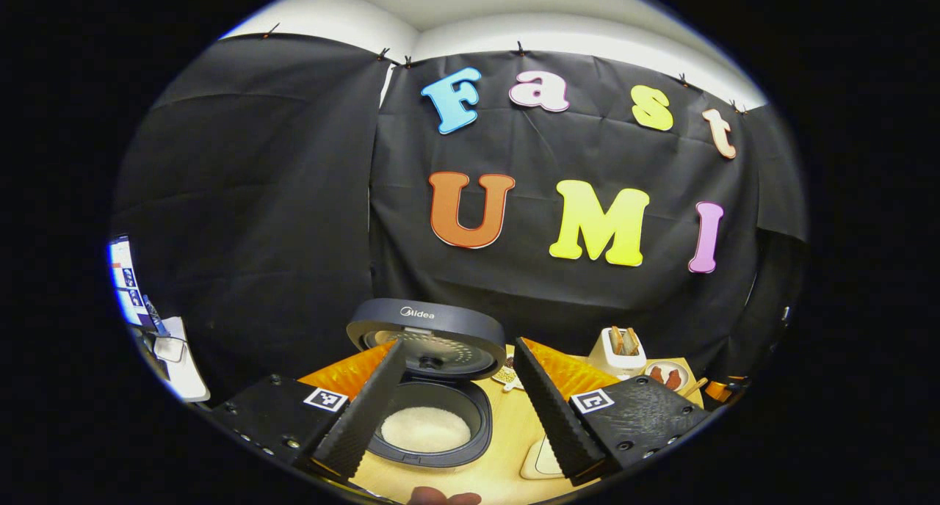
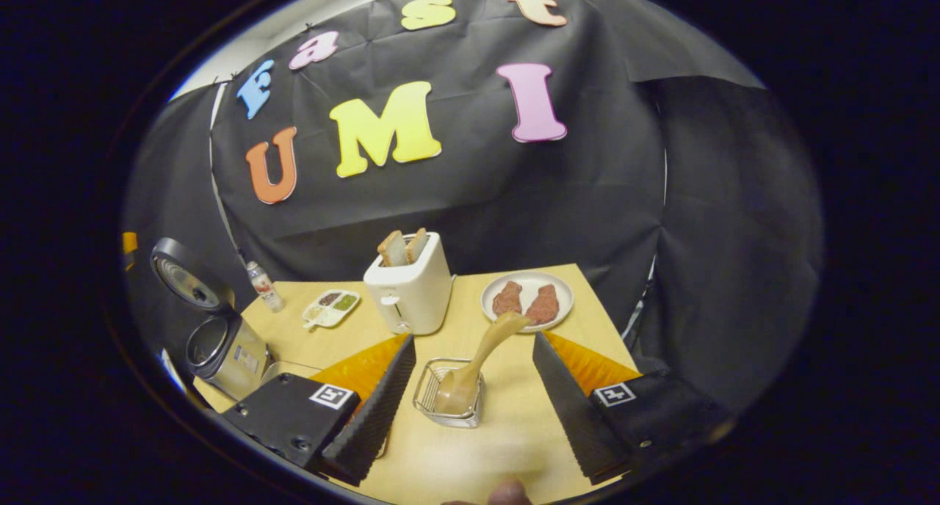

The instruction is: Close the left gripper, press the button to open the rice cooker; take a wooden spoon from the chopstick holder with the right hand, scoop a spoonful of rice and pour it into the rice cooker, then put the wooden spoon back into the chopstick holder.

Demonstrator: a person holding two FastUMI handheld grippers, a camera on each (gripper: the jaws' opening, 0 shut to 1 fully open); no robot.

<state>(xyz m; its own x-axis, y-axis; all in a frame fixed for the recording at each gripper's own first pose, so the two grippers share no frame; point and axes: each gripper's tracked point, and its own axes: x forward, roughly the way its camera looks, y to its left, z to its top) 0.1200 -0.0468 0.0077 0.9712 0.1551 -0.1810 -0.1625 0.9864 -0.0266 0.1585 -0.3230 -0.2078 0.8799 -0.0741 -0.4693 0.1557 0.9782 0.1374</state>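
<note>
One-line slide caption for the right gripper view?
Open right gripper facing the wire chopstick holder with the wooden spoon standing inside, toaster behind.

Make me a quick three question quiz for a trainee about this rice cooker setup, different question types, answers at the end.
1. True or false: the rice cooker has its lid shut.
2. Multiple choice: the wooden spoon is (A) held in the right claw, (B) standing in the chopstick holder, (C) lying on the plate.
3. Fill in: the toaster holds two slices of ____.

Key: 1 false, the lid stands open with rice in the pot. 2 B, the claw is open and apart from it. 3 bread.
</note>
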